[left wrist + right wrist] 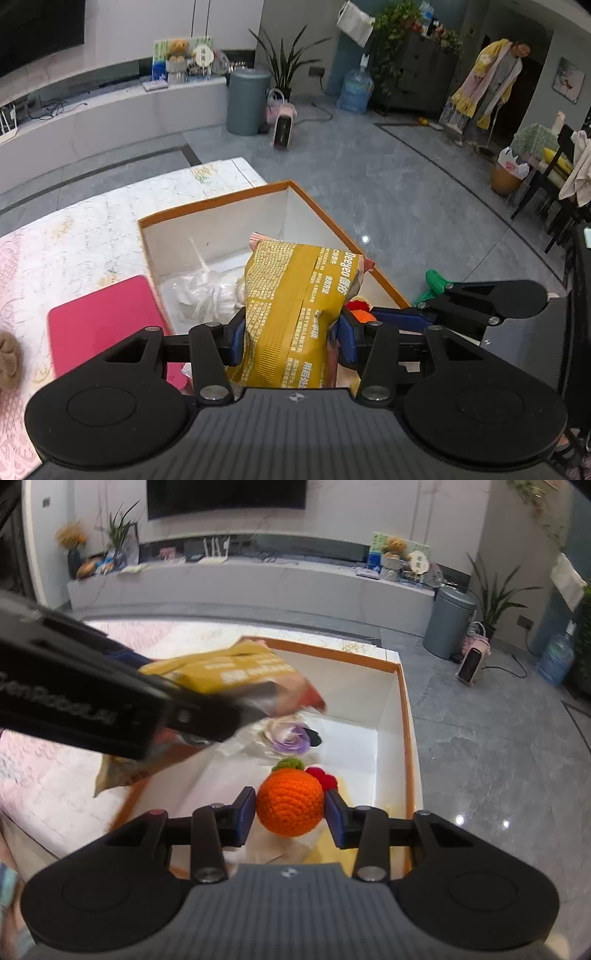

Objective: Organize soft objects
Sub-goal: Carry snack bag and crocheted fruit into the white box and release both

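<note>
Jaws of the left gripper (291, 332) are clenched on a yellow snack bag (295, 302), held above the orange-rimmed box (214, 206). Those of the right gripper (290, 812) pinch a crocheted orange ball (290, 801) over the same box, which holds a purple fabric flower (290, 734). A pink pad (99, 321) lies beside it on the tabletop (74, 240).

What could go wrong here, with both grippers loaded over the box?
1. The left gripper pinches only the lower end of the yellow pouch; the long soft pack could sag or slip out.
2. The right gripper holds the round crochet orange at its sides; it might roll free.
3. Both tools crowd the orange-rimmed box; they could collide, or a drop could crush the purple flower.
</note>
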A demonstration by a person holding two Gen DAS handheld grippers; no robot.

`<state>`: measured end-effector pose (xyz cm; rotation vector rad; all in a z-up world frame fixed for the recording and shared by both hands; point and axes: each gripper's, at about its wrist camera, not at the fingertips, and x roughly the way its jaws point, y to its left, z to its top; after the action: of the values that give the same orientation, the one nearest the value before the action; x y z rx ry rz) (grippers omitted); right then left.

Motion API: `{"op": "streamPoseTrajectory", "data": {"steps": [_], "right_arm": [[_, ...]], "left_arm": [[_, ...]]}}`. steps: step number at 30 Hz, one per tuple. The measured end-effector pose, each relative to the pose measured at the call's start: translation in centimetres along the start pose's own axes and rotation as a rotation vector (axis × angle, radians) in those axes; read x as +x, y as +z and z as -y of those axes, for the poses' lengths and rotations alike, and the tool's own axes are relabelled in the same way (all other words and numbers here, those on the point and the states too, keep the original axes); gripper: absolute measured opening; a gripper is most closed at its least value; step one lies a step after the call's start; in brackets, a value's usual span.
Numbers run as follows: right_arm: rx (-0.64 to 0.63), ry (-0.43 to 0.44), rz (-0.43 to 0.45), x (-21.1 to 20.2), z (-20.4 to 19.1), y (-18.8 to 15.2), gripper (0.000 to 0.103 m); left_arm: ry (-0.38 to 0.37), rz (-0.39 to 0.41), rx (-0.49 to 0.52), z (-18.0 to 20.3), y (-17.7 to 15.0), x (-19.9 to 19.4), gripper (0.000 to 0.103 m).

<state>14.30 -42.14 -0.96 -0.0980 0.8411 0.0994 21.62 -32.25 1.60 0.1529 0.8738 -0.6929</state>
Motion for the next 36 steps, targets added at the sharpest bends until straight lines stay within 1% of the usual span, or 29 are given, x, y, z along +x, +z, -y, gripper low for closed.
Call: {"op": "streamPoseTrajectory", "data": {"steps": [3,5,8,11,16,21,23,24,26,28,30,33,36], "right_arm": [[-0.062,-0.003,-0.017,1.2,1.1,0.3,0.04],[-0.097,0.002,-0.041,2.2,1.8,0.5,0.04],[-0.151,-0.01,-0.081,3.7,2.4,0.8,0.04],[-0.196,0.0,-0.126,5.3,3.1,1.2,0.04],[-0.22,0.013,-0.165,7.0,3.7,1.8,0.04],[-0.242,-0.005,-0.208,8.7,3.7,1.7,0.04],[-0.257,-0.008,-0.215,8.9,3.5,1.6,0.04],[-0.265,-0.011,-0.219,8.9,3.4,1.7,0.04],[-0.274,-0.018,-0.227,8.9,3.1,1.8,0.04],[-0.285,-0.028,-0.23,8.7,3.1,1.8,0.041],[-0.273,-0.043,-0.239,8.6,3.2,1.9,0.042],[-0.244,-0.033,-0.246,8.1,3.3,2.1,0.042],[-0.23,-0.04,-0.233,7.2,3.2,2.2,0.048]], "left_arm": [[0.011,-0.023,0.018,0.2,0.7,2.0,0.055],[0.004,-0.041,0.02,0.1,1.2,3.4,0.055],[-0.024,-0.07,0.031,0.1,1.4,5.3,0.055],[-0.056,-0.097,0.018,-0.1,1.6,7.1,0.055],[-0.053,-0.123,0.0,-0.8,1.6,9.7,0.055],[-0.051,-0.155,-0.023,-1.1,1.6,11.7,0.057],[-0.046,-0.156,-0.019,-1.0,1.6,11.7,0.058],[-0.043,-0.156,-0.018,-1.0,1.7,11.7,0.061],[-0.049,-0.139,-0.01,-1.1,1.7,11.1,0.072],[-0.041,-0.118,0.006,-0.9,1.8,10.3,0.076],[-0.035,-0.112,0.02,-0.9,1.9,9.4,0.076],[-0.036,-0.101,0.019,-0.9,2.2,8.2,0.076],[-0.017,-0.076,0.038,-0.8,2.0,6.6,0.076]]}}
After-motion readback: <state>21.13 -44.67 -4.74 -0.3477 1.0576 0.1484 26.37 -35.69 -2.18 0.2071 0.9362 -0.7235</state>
